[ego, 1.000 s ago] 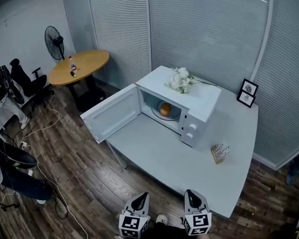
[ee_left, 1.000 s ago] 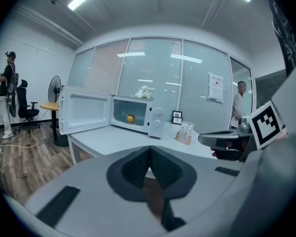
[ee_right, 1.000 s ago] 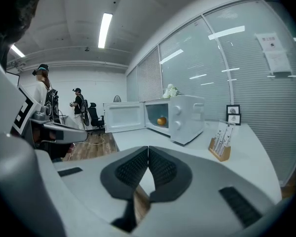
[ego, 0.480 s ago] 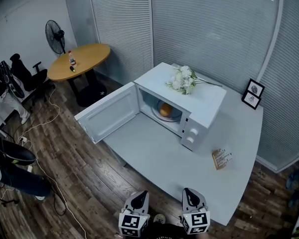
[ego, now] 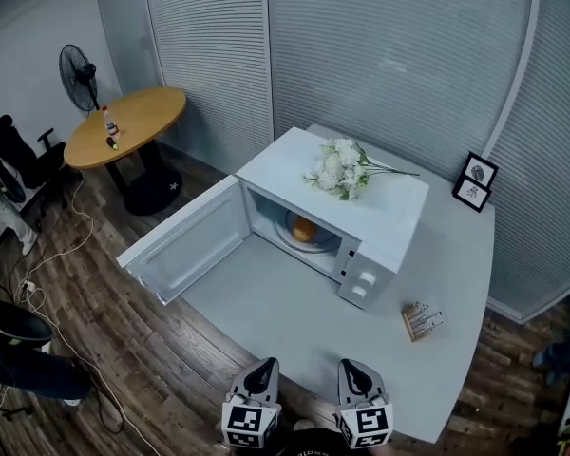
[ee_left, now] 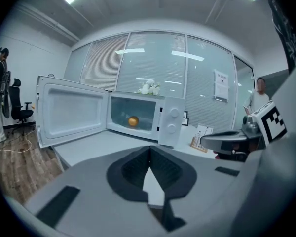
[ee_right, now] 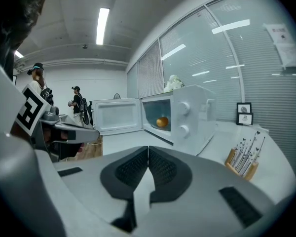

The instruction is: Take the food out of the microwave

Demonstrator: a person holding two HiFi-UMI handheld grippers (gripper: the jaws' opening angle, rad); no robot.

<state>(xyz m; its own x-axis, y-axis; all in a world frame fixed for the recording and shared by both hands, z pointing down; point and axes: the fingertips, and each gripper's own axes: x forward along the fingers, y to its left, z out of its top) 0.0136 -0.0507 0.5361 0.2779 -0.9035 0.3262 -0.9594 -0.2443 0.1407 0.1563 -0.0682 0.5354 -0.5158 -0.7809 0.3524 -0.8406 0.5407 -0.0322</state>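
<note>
A white microwave (ego: 361, 212) stands on the grey table (ego: 266, 312) with its door (ego: 185, 245) swung wide open to the left. Inside, an orange round food (ego: 304, 228) rests on the glass plate. The same food shows in the left gripper view (ee_left: 133, 121) and the right gripper view (ee_right: 162, 122), well ahead of both jaws. My left gripper (ego: 263, 369) and right gripper (ego: 351, 369) hover side by side at the table's near edge. Both are shut with nothing in them, the pads meeting at the tips (ee_left: 149, 149) (ee_right: 148, 149).
White flowers (ego: 340, 169) lie on the microwave top. A wooden card holder (ego: 422, 320) and a photo frame (ego: 475, 182) stand on the table to the right. A round wooden table (ego: 123, 126), a fan (ego: 78, 74) and chairs stand at the left; people stand there too.
The head view has drawn closer to the table and the microwave sits lower and nearer in it. Both grippers have come forward toward the table edge, jaws still shut.
</note>
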